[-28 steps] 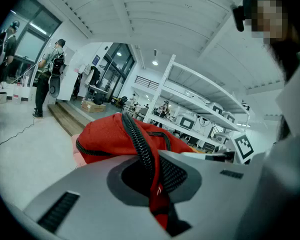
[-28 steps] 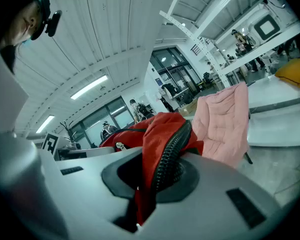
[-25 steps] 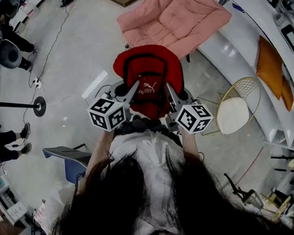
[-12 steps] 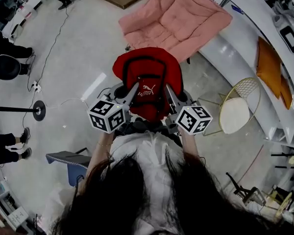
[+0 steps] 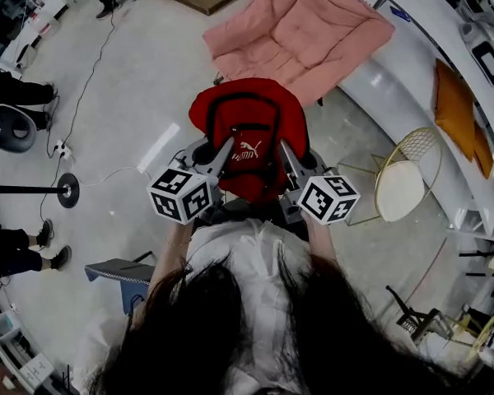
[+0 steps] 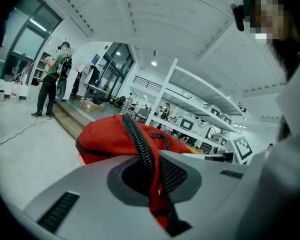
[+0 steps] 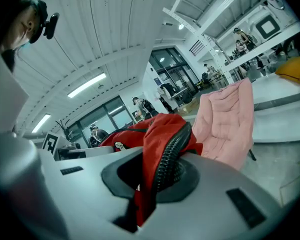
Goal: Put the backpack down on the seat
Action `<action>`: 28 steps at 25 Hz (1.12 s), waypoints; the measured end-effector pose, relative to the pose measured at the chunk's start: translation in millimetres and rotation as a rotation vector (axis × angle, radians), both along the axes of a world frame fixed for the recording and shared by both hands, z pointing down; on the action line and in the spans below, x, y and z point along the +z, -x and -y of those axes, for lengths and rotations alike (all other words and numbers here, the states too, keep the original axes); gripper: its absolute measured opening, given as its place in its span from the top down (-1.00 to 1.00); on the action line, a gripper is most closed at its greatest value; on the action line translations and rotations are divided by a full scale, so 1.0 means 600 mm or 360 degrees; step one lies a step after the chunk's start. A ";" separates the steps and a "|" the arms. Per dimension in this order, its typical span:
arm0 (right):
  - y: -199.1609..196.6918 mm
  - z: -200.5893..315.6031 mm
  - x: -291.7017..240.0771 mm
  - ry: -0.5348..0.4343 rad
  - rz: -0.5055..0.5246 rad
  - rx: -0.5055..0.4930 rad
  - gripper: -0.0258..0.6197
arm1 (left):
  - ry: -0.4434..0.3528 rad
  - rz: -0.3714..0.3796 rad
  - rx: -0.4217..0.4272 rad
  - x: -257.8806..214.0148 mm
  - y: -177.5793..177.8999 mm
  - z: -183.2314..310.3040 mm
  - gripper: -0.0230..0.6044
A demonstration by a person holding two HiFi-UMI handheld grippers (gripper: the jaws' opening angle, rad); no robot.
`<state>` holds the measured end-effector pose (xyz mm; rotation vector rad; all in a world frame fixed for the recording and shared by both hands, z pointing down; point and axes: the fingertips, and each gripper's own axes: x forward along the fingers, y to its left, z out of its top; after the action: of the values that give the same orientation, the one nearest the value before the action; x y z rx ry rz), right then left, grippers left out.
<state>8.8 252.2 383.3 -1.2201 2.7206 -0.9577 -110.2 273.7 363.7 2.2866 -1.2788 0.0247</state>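
Red backpack point(image 5: 247, 105), one; left gripper point(image 5: 229, 145), right gripper point(image 5: 283, 146), two, clamped on it; pink seat point(image 5: 305, 31), one

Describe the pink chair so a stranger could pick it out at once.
Find the long white counter at the head view's right. Beside it, just beyond the red backpack, stands the pink chair. Unlike the gold wire chair nearby, it is broad, quilted and padded.

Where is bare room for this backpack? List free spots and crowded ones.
The seat of the pink chair, just beyond the backpack, is bare. Open floor lies left of it, bordered by a cable and a stand. The gold chair has a free round seat too. Tight: between that chair and the white counter.
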 end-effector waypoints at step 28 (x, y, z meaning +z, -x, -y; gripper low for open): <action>0.053 0.375 0.013 0.0024 0.0019 -0.0307 0.75 | 0.0112 -0.0012 -0.0307 0.020 0.052 0.356 0.80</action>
<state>-23.1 27.5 391.1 -0.9637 2.8676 -0.9995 -141.6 60.1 375.7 2.0942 -1.4655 -0.0062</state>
